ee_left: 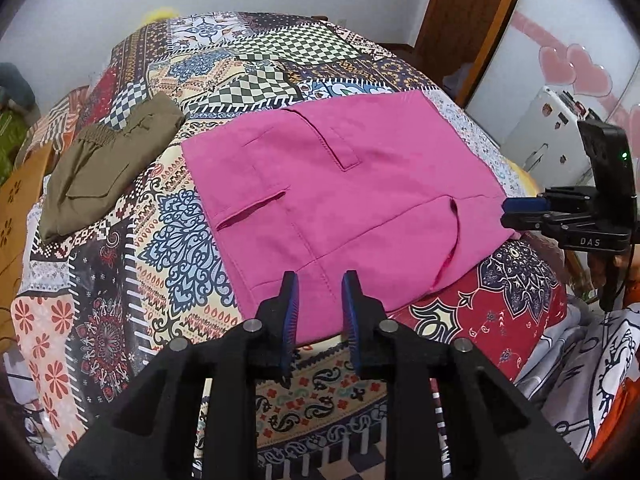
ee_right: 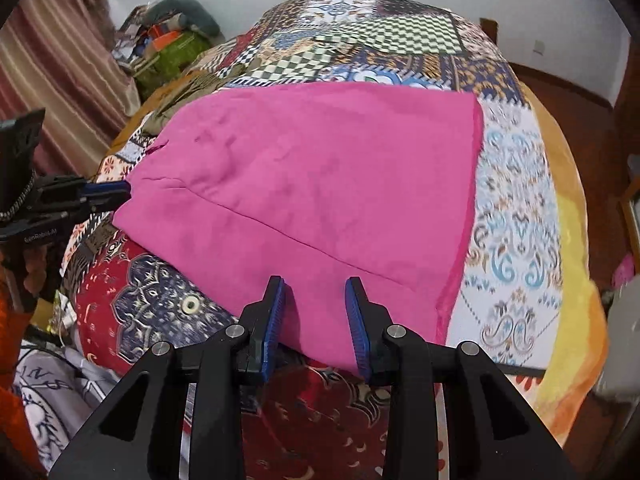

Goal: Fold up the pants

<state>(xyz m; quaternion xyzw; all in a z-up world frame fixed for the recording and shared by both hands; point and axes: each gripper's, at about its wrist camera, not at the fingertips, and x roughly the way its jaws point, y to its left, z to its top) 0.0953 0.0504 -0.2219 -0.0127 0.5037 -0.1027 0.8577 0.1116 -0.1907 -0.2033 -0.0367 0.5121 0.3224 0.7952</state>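
Note:
Pink pants (ee_left: 340, 184) lie folded flat on the patchwork bedspread (ee_left: 172, 232), pocket slits and seams facing up. My left gripper (ee_left: 320, 280) hovers over their near edge, its blue pads apart, with only the flat cloth showing through the gap. In the right wrist view the same pink pants (ee_right: 320, 176) fill the middle. My right gripper (ee_right: 316, 284) stands open above their near hem, gripping nothing. Each gripper shows side-on in the other's view: the right gripper (ee_left: 520, 208) by the pants' right edge, the left gripper (ee_right: 116, 192) at their left corner.
Folded olive-brown pants (ee_left: 108, 160) lie on the bed to the left of the pink ones. A wooden door frame (ee_left: 468, 20) stands at the back right. Piled clutter (ee_right: 176, 40) sits beyond the bed's left side. White printed cloth (ee_left: 592, 364) lies bunched by the near right corner.

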